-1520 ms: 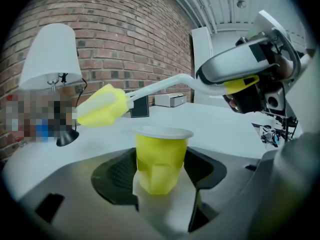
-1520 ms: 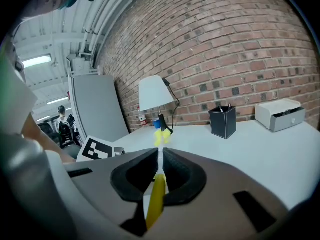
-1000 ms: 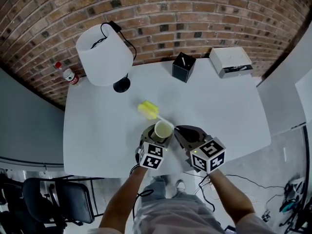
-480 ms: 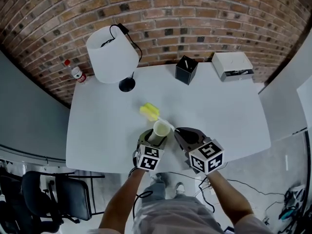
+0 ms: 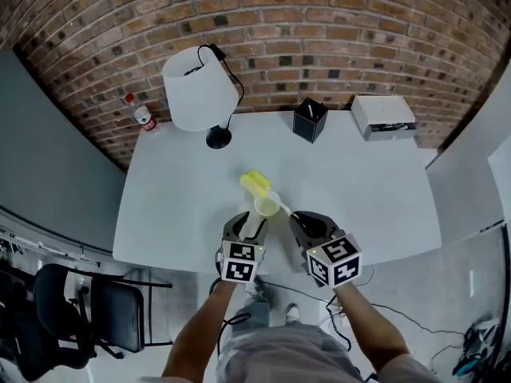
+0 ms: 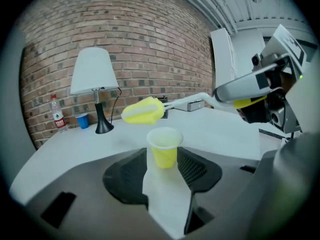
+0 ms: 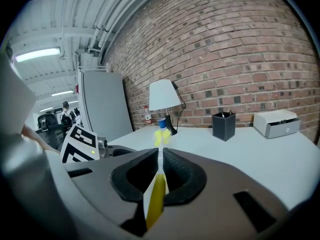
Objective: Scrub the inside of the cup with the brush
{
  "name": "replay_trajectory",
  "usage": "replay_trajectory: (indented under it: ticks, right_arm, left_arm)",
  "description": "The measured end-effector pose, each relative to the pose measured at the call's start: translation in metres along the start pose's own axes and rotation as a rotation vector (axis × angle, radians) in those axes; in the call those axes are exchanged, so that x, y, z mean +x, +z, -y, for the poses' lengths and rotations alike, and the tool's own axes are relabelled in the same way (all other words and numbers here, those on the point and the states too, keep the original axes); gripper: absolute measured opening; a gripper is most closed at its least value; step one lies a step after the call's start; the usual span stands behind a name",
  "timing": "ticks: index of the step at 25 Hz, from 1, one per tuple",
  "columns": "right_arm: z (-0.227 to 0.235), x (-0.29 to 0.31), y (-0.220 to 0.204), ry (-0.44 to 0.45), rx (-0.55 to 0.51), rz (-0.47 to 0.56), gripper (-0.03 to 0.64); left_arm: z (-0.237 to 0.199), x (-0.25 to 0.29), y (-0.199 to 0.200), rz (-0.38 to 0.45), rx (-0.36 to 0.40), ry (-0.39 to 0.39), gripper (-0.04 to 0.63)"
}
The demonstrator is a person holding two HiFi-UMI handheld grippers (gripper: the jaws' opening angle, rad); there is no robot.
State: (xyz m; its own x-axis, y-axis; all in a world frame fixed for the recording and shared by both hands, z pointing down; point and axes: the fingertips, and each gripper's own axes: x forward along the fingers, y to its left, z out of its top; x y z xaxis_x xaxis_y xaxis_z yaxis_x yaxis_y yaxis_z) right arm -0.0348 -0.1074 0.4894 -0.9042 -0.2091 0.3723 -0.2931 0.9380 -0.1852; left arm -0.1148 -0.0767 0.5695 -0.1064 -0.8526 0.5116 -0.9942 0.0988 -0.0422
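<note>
Yellow cup (image 6: 164,146): stood upright between the jaws of the left tongs (image 5: 252,220), mouth up. We had just been closing those jaws, and their pads pressed its sides.
Brush (image 6: 142,110): its yellow sponge head hung just beyond the cup's rim, outside the cup and ahead of the left tongs. Its pale stem ran back to the right tongs.
Right tongs (image 5: 306,219): we kept them clenched on the brush's yellow handle, just beside the left pair.
Table (image 5: 176,198): white, beneath both tongs.
Far side, well beyond the tongs: white lamp (image 5: 200,94), black pen holder (image 5: 310,120), white box (image 5: 385,116), bottle (image 5: 144,118) and blue cup (image 6: 82,120), near a brick wall (image 5: 335,30).
</note>
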Motion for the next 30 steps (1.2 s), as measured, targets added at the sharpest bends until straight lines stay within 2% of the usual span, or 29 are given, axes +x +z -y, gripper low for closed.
replay_trajectory:
  ticks: [7, 18, 30]
  right_arm:
    - [-0.015, -0.021, 0.007, -0.001, -0.029, 0.024, 0.026]
    - [-0.038, -0.054, 0.014, 0.023, -0.054, 0.060, 0.026]
    - [-0.046, -0.073, 0.020, 0.024, -0.112, 0.068, 0.026]
  left_arm:
    - [0.006, -0.044, 0.033, 0.118, -0.095, 0.089, 0.077]
    - [0.045, -0.093, 0.061, 0.193, -0.108, 0.114, 0.009]
    - [0.066, -0.111, 0.065, 0.199, -0.122, 0.097, 0.006]
